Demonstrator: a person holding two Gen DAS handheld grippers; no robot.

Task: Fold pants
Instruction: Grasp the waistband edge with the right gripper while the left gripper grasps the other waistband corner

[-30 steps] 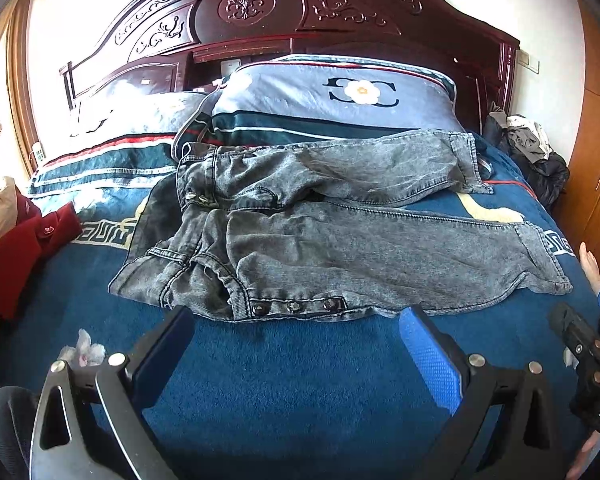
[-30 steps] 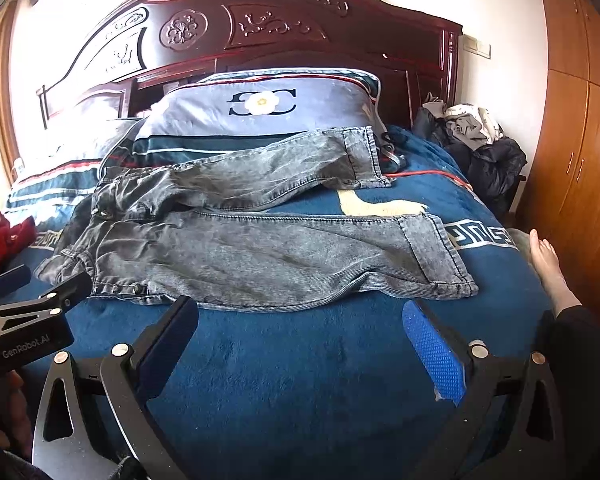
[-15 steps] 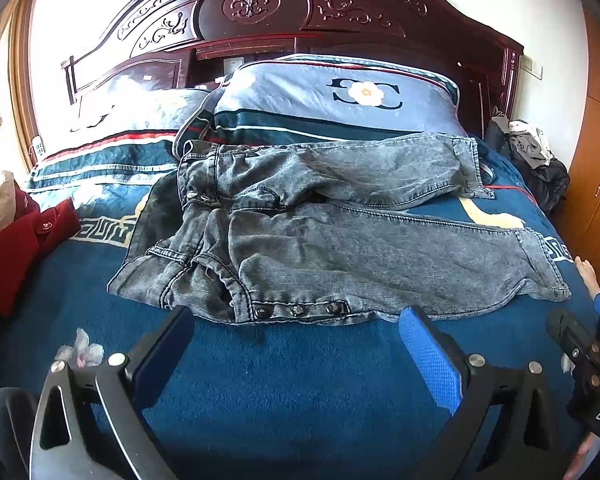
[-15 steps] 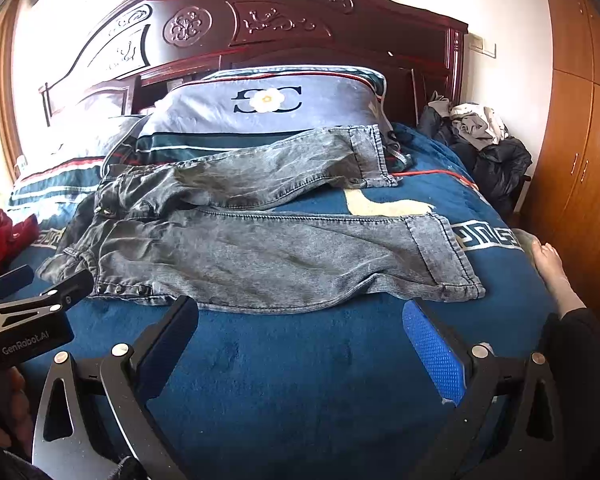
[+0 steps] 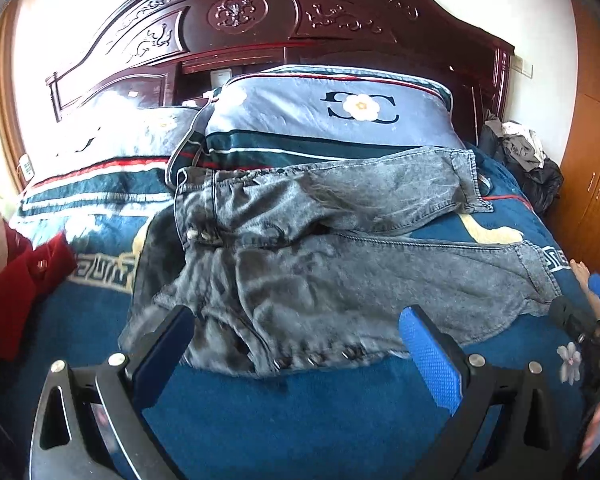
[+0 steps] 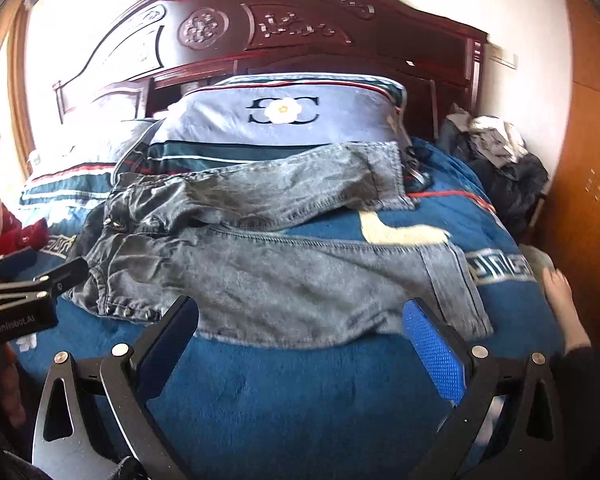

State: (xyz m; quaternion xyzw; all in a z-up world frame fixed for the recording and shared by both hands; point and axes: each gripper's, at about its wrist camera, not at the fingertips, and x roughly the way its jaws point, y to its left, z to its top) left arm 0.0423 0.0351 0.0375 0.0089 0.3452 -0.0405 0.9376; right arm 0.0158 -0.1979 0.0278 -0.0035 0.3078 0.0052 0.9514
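Observation:
Grey washed jeans (image 5: 340, 280) lie spread flat on the blue bedspread (image 5: 300, 408), waist to the left, both legs running right, the far leg up against a pillow. They also show in the right wrist view (image 6: 284, 276). My left gripper (image 5: 296, 344) is open and empty, its fingers at the near waist edge with the snap buttons. My right gripper (image 6: 300, 336) is open and empty, at the near edge of the near leg, close to its hem. The left gripper shows at the left of the right wrist view (image 6: 24, 292).
Two striped blue pillows (image 5: 324, 120) lean on the carved dark wood headboard (image 5: 284, 28). A red garment (image 5: 16, 284) lies at the bed's left edge. A pile of dark clothes (image 6: 500, 168) sits at the right, beside a wooden wardrobe (image 6: 584, 200). A bare foot (image 6: 564, 300) rests on the bed's right edge.
Both grippers have moved forward toward the jeans, whose near edge now lies between the fingers of each. The jeans have not moved.

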